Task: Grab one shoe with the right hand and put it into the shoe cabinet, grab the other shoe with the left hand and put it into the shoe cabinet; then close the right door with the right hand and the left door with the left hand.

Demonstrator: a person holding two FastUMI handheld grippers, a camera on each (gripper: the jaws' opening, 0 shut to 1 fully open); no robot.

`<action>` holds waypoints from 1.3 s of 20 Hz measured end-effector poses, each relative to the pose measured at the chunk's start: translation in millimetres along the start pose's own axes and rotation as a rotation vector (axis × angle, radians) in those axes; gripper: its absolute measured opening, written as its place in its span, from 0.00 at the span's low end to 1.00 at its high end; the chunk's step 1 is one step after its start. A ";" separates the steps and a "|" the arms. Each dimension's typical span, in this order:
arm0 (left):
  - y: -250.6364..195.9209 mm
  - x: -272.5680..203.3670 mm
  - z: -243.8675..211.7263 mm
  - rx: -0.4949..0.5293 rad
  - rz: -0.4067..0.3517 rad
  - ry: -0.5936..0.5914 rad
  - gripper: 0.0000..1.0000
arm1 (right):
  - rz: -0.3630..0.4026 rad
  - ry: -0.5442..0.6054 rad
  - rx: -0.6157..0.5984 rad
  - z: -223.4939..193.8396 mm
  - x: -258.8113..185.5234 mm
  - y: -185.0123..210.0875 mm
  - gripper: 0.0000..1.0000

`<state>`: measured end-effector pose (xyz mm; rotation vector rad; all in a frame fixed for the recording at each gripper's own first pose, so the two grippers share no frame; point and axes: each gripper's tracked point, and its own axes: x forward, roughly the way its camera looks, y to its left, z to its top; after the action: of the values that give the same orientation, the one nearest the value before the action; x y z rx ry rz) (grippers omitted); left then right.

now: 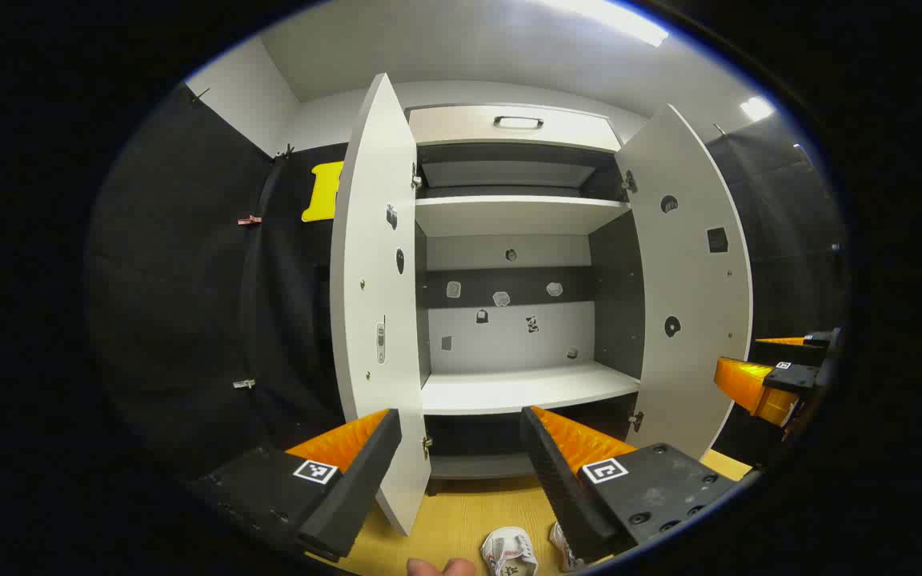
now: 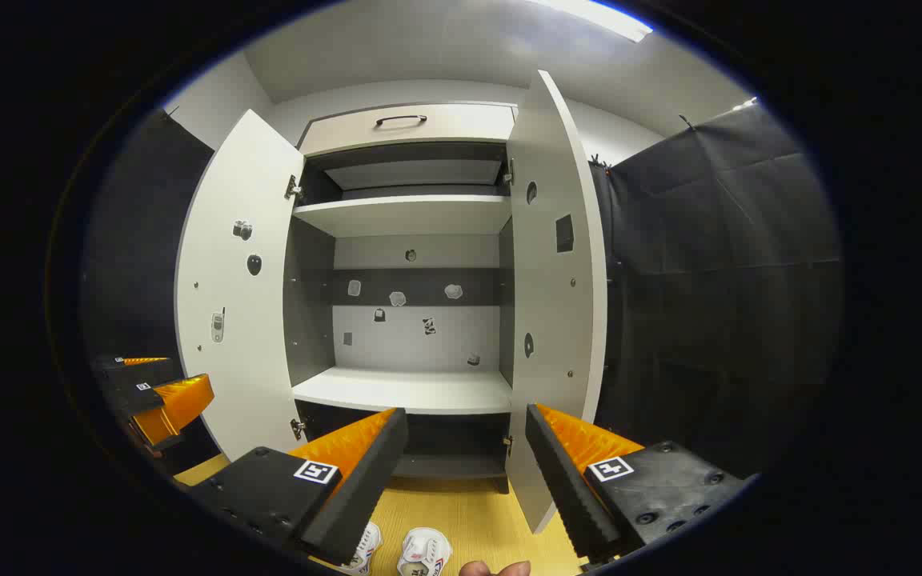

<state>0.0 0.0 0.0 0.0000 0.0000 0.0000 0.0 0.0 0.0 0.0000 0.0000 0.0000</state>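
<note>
Shoes half cut off at floor edge below both wide-open, empty claws.

At the bottom of the left gripper view, the left gripper shows two wedge-shaped fingers with ribbed inner faces, each on a dark block studded with screws and bearing a square black-and-white marker. The right gripper, at the bottom of the right gripper view, has the same build and markers.

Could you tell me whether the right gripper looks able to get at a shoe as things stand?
Probably yes: the right gripper is open and empty, and both shoes lie on bare floor just below it.
</note>
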 end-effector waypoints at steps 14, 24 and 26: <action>0.9 -1.2 0.8 -0.001 0.004 -0.006 0.95 | -0.009 -0.005 0.010 0.0 -2.3 0.0 0.97; 5.7 -0.6 -11.0 -0.008 0.015 0.005 0.95 | 0.046 0.120 0.029 -58.0 -13.3 29.7 0.97; 12.1 -5.4 -22.0 -0.004 0.019 0.012 0.95 | 0.067 0.178 0.042 -89.3 -20.7 39.5 0.98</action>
<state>-5.4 12.1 -22.0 -0.0045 0.0125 0.0185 -20.7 39.5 -89.3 0.0423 0.1777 0.0671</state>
